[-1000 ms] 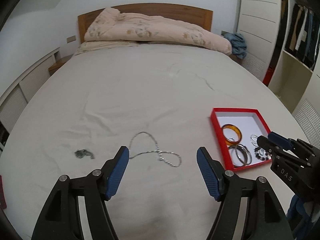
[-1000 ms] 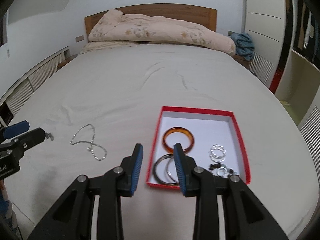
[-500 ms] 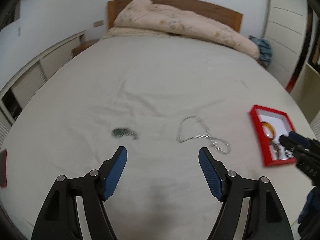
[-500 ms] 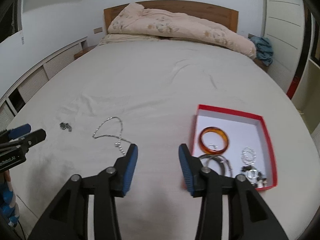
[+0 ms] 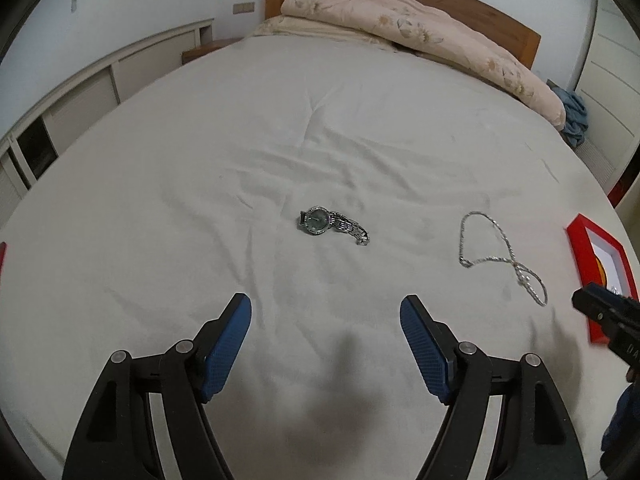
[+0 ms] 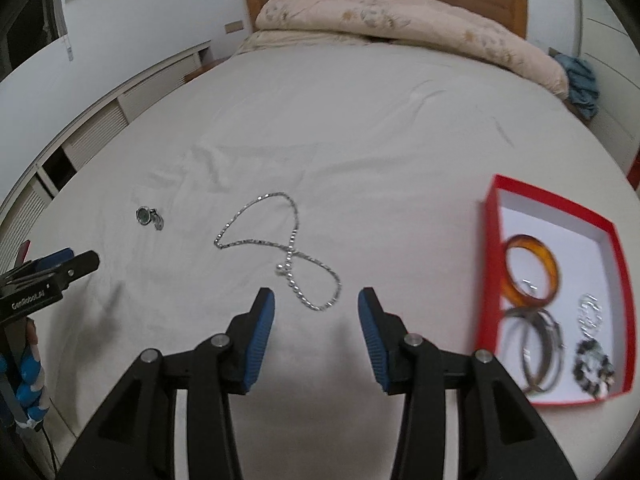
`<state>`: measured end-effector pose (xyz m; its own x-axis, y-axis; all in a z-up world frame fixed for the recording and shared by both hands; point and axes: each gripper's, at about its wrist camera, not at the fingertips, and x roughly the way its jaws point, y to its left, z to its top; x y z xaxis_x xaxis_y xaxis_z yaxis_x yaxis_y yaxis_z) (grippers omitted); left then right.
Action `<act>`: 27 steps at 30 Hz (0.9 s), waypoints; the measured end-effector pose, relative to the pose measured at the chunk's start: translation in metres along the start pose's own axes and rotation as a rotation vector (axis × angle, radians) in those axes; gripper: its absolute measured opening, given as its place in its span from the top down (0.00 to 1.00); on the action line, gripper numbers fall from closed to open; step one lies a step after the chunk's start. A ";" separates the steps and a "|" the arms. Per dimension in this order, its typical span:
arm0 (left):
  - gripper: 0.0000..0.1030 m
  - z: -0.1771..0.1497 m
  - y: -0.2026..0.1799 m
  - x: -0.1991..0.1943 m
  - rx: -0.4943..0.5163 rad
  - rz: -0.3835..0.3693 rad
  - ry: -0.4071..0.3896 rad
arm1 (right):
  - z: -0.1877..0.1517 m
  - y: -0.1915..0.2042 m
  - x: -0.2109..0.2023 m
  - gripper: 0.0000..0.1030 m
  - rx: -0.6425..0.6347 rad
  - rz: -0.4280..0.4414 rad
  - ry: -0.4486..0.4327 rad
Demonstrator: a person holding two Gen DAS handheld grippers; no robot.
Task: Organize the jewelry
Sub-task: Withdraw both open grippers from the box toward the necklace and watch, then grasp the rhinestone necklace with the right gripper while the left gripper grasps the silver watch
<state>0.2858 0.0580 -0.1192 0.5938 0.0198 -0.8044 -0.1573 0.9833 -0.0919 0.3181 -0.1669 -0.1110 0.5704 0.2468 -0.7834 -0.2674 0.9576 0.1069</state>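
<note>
A silver watch [image 5: 328, 226] with a dark dial lies on the white bed sheet [image 5: 320, 120], a short way ahead of my left gripper [image 5: 325, 304], which stands open and empty. To its right a silver chain necklace [image 5: 488, 259] lies looped. In the right wrist view the necklace [image 6: 286, 268] lies just beyond my right gripper [image 6: 316, 296], open with nothing between the pads. The red box [image 6: 548, 200] at the right holds an amber bangle [image 6: 554, 270], metal bangles [image 6: 516, 344], a silver bracelet [image 6: 590, 314] and a dark bead bracelet [image 6: 592, 364].
A folded floral duvet [image 5: 420, 28] lies against the wooden headboard at the far end. A blue cloth [image 5: 574, 116] sits at the bed's right corner. Low white cabinets [image 5: 80, 92] run along the left wall. A red object [image 5: 2, 256] shows at the left edge.
Both grippers moved left and down toward the bed. The left one went from facing the necklace to facing the watch; the right one from the box to the necklace, with its jaws wider apart.
</note>
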 end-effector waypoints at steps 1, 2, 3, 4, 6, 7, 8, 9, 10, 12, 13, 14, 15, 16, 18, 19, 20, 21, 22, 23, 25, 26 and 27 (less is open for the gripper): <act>0.26 0.002 0.000 0.005 -0.005 -0.006 0.003 | 0.001 0.002 0.006 0.59 -0.007 0.009 0.006; 0.26 0.005 0.001 0.011 -0.014 -0.015 0.006 | 0.003 0.003 0.011 0.59 -0.015 0.016 0.012; 0.26 0.008 -0.001 0.017 -0.020 -0.023 0.011 | 0.005 0.004 0.017 0.59 -0.024 0.023 0.018; 0.26 0.010 -0.001 0.021 -0.026 -0.030 0.014 | 0.005 0.005 0.021 0.59 -0.031 0.027 0.023; 0.26 0.017 -0.002 0.032 -0.036 -0.045 0.022 | 0.007 0.005 0.031 0.59 -0.040 0.041 0.035; 0.26 0.019 -0.002 0.038 -0.041 -0.050 0.026 | 0.009 0.006 0.036 0.59 -0.046 0.044 0.040; 0.26 0.021 -0.004 0.042 -0.043 -0.053 0.029 | 0.010 0.006 0.040 0.59 -0.053 0.047 0.044; 0.26 0.024 -0.005 0.048 -0.045 -0.048 0.033 | 0.011 0.006 0.045 0.59 -0.062 0.052 0.049; 0.26 0.026 -0.005 0.052 -0.047 -0.040 0.034 | 0.012 0.007 0.048 0.59 -0.069 0.055 0.051; 0.26 0.032 -0.003 0.062 -0.063 -0.022 0.034 | 0.014 0.007 0.056 0.59 -0.082 0.059 0.055; 0.26 0.034 -0.002 0.066 -0.072 -0.012 0.032 | 0.015 0.007 0.059 0.59 -0.088 0.062 0.057; 0.27 0.037 0.000 0.069 -0.079 -0.001 0.029 | 0.017 0.007 0.062 0.59 -0.094 0.066 0.058; 0.27 0.039 0.001 0.072 -0.085 0.004 0.028 | 0.019 0.008 0.065 0.59 -0.102 0.069 0.057; 0.27 0.042 0.002 0.075 -0.091 0.003 0.028 | 0.020 0.008 0.068 0.59 -0.112 0.070 0.056; 0.30 0.044 0.003 0.079 -0.099 -0.001 0.024 | 0.022 0.008 0.074 0.59 -0.128 0.076 0.061; 0.34 0.043 0.001 0.080 -0.095 -0.002 0.020 | 0.023 0.008 0.076 0.59 -0.136 0.081 0.064; 0.40 0.043 0.000 0.081 -0.086 -0.002 0.017 | 0.024 0.008 0.078 0.59 -0.143 0.083 0.064; 0.42 0.042 -0.002 0.082 -0.081 -0.003 0.015 | 0.024 0.008 0.081 0.59 -0.151 0.089 0.064; 0.46 0.042 -0.003 0.082 -0.074 -0.008 0.009 | 0.025 0.008 0.082 0.59 -0.155 0.093 0.063; 0.50 0.041 -0.003 0.082 -0.069 -0.013 0.007 | 0.025 0.007 0.083 0.59 -0.160 0.098 0.061; 0.54 0.040 -0.002 0.080 -0.067 -0.032 0.005 | 0.026 0.006 0.085 0.59 -0.173 0.107 0.059; 0.57 0.040 0.000 0.080 -0.071 -0.039 0.005 | 0.027 0.006 0.086 0.59 -0.183 0.111 0.058; 0.59 0.039 0.002 0.078 -0.077 -0.050 0.005 | 0.027 0.006 0.087 0.59 -0.189 0.113 0.057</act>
<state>0.3625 0.0682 -0.1597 0.5983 -0.0302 -0.8007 -0.1876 0.9662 -0.1766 0.3876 -0.1359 -0.1622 0.4853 0.3371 -0.8067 -0.4707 0.8783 0.0839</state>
